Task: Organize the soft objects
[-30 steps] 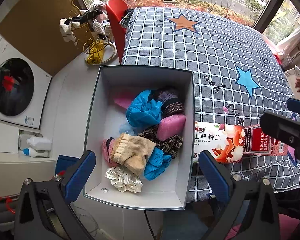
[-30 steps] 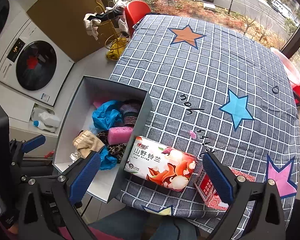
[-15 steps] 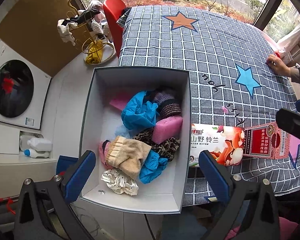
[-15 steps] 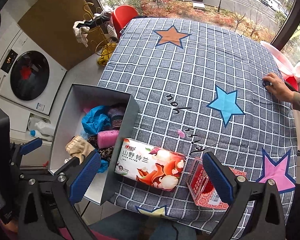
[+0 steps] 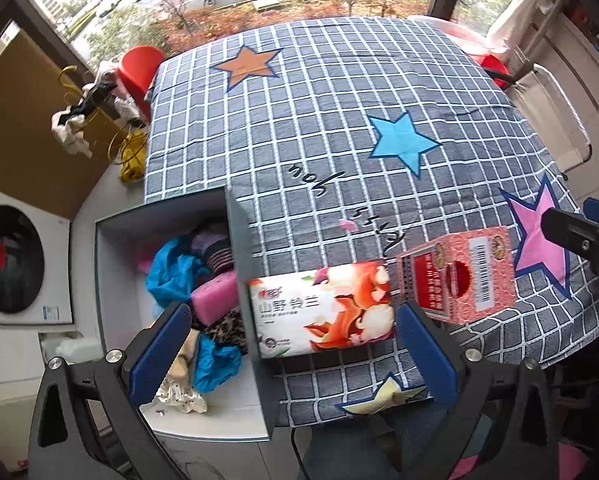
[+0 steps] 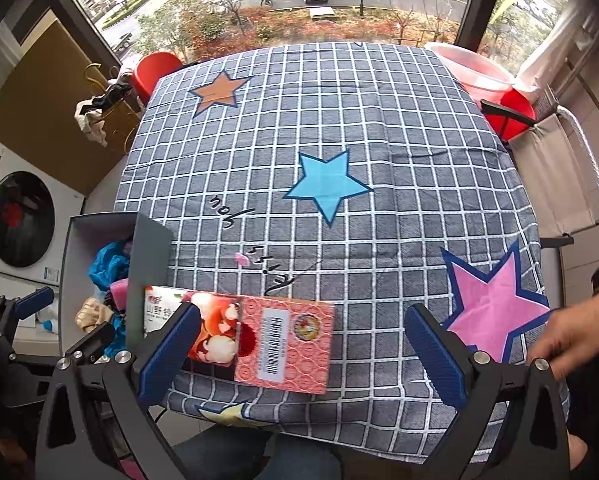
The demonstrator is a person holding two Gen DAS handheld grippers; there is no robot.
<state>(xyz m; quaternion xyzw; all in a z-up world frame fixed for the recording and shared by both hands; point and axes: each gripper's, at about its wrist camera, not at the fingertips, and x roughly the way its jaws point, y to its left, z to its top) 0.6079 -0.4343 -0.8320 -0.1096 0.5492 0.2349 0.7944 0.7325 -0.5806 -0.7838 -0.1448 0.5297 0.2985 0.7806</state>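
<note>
Both views have swung rightward since a second ago, off the box and onto the counter [image 5: 339, 120]. At left, the grey box [image 5: 241, 256] holds the sorted soft things, apparently as the collecting bin. Just beside its wall lies the tissue pack [image 5: 323, 312], between the wide-open left hand-held gripper [image 5: 295, 354] fingers. Touching it, the pink carton [image 6: 287, 344] sits inside the right hand-held gripper [image 6: 303, 354], equally wide, holding nothing.
</note>
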